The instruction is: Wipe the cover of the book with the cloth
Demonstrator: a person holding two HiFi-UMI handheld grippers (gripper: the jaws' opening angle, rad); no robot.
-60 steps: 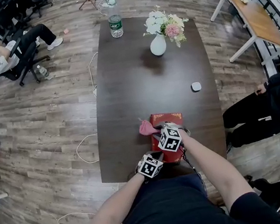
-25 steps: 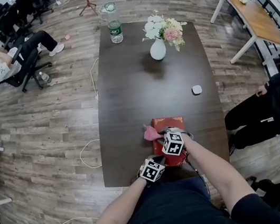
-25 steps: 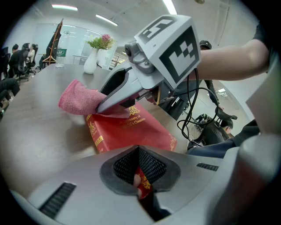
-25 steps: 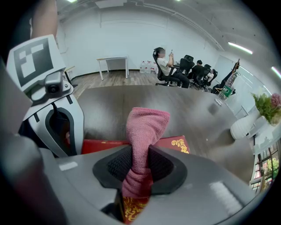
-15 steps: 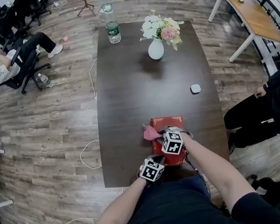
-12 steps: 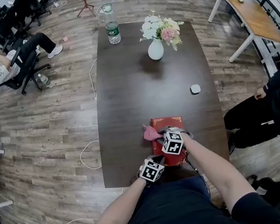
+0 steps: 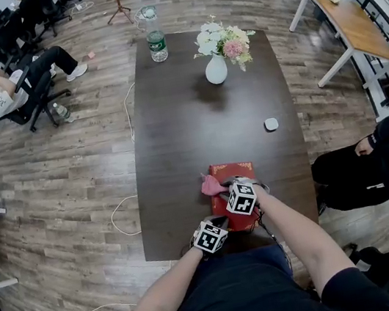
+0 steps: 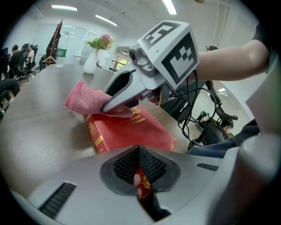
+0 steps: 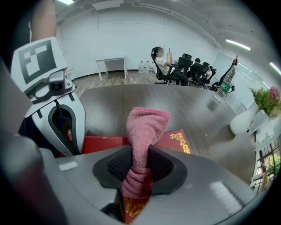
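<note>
Your right claw (image 9: 137,175) is clamping shut on the bunched pink terry cloth (image 9: 145,127), and it's holding the cloth on the far left corner of the red hardcover book with gold lettering (image 8: 127,132). Your left claw (image 8: 139,186) is pinching the book's near edge, jaws closed on the cover. The book is lying flat at the near end of the long dark wooden table (image 7: 193,106).

book (image 7: 231,171) on table (image 7: 196,121) near edge | cloth (image 7: 209,184) on book's far-left corner | vase (image 7: 216,70) far end, bottle (image 7: 154,40) left of it
</note>
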